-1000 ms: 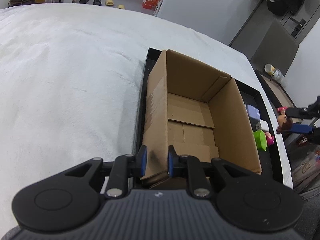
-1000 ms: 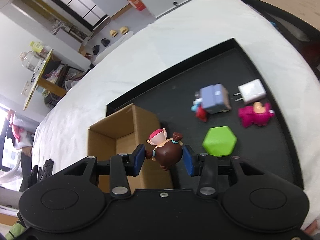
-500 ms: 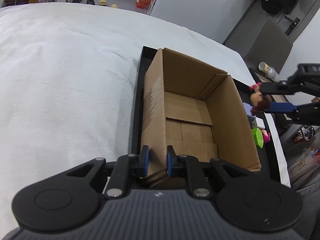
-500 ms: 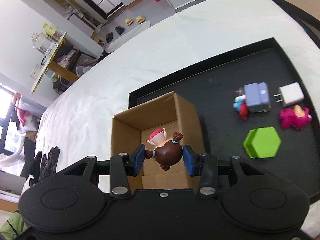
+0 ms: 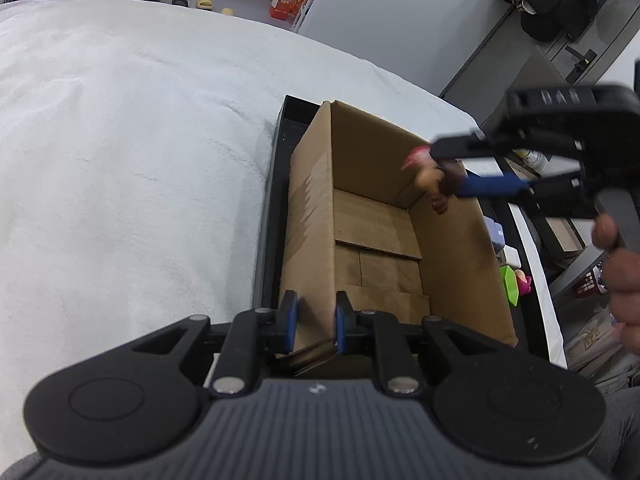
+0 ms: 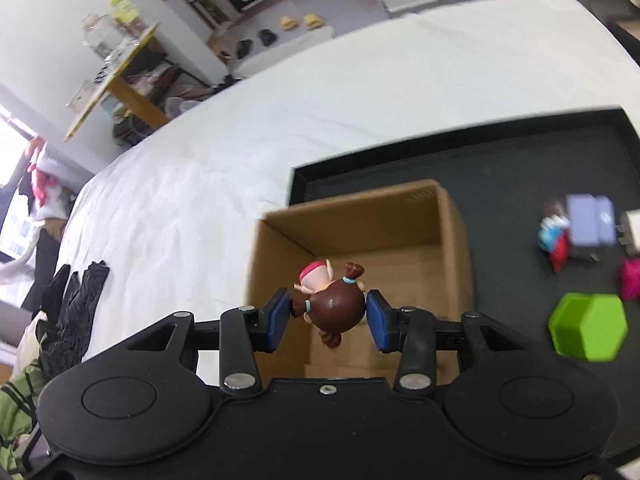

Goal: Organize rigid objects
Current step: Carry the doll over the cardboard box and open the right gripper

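Cardboard box (image 5: 384, 240) empty, left jaws gripping its wall, right jaws gripping figurine (image 6: 332, 300).

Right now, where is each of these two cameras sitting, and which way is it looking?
Left wrist view: rides on the left tool, looking down along it into the cardboard box, whose near wall it clamps; the right tool and the person's hand show too.
Right wrist view: rides on the right tool, looking down over the box and black tray; it grips a doll figure.
Shared: box, tray, doll, green block.
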`<state>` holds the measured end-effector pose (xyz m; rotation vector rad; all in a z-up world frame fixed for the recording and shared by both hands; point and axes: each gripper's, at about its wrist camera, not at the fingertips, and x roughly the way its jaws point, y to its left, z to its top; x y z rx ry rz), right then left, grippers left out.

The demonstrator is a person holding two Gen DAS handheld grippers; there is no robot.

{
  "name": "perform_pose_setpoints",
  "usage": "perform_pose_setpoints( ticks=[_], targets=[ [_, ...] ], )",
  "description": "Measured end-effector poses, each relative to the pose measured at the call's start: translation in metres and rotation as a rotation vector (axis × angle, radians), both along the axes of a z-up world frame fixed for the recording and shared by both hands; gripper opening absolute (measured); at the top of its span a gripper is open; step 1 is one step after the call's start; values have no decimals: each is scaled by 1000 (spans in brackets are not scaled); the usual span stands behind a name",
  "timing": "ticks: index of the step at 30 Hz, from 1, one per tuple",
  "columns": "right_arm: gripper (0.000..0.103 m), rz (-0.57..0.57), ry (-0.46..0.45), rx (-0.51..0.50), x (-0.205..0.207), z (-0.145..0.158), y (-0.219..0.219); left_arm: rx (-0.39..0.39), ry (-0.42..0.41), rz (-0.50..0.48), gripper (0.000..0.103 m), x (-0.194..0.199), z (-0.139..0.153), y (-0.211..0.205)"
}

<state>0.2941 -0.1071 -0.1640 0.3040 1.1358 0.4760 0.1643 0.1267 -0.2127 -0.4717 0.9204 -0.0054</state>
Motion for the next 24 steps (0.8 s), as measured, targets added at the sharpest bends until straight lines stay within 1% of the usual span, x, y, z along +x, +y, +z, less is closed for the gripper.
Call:
perform_pose_setpoints(
  ticks=[5, 14, 21, 24],
  targets=[
    [43, 22, -25, 21, 3, 9, 8, 1, -9, 1, 18, 0, 1, 1],
    [43, 57, -50, 7, -10, 26, -11, 12, -8, 7, 18, 1, 2, -2],
    [44, 41, -60, -5, -13, 35, -48, 18, 7, 13, 18, 3, 2, -3],
    [47, 33, -68, -12, -15, 37, -64, 17, 12, 17, 18, 4, 2, -3]
  ],
)
